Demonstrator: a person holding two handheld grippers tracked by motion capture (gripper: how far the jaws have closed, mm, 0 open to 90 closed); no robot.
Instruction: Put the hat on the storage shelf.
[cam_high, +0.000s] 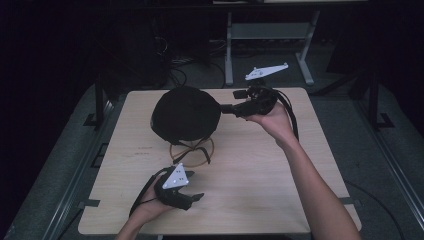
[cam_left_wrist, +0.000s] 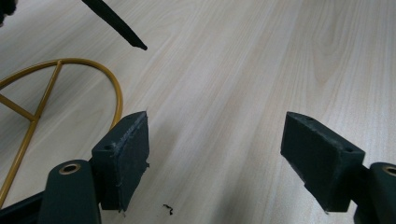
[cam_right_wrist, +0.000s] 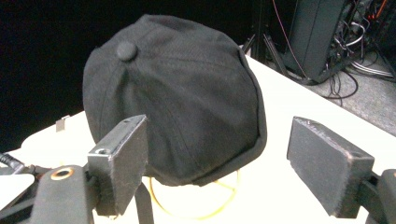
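A black cap with a top button sits on a gold wire stand in the middle of the light wooden table. My right gripper is level with the cap at its right side, jaws open and pointing at it. In the right gripper view the cap is just ahead of the open gripper, not between the pads. My left gripper rests open near the table's front edge. In the left gripper view it holds nothing, and the stand's ring base lies beside its left jaw.
A black strap end hangs down near the ring base. Behind the table stand a grey metal frame and floor cables. Dark equipment with wiring stands beyond the far edge. Bare wood stretches right of the stand.
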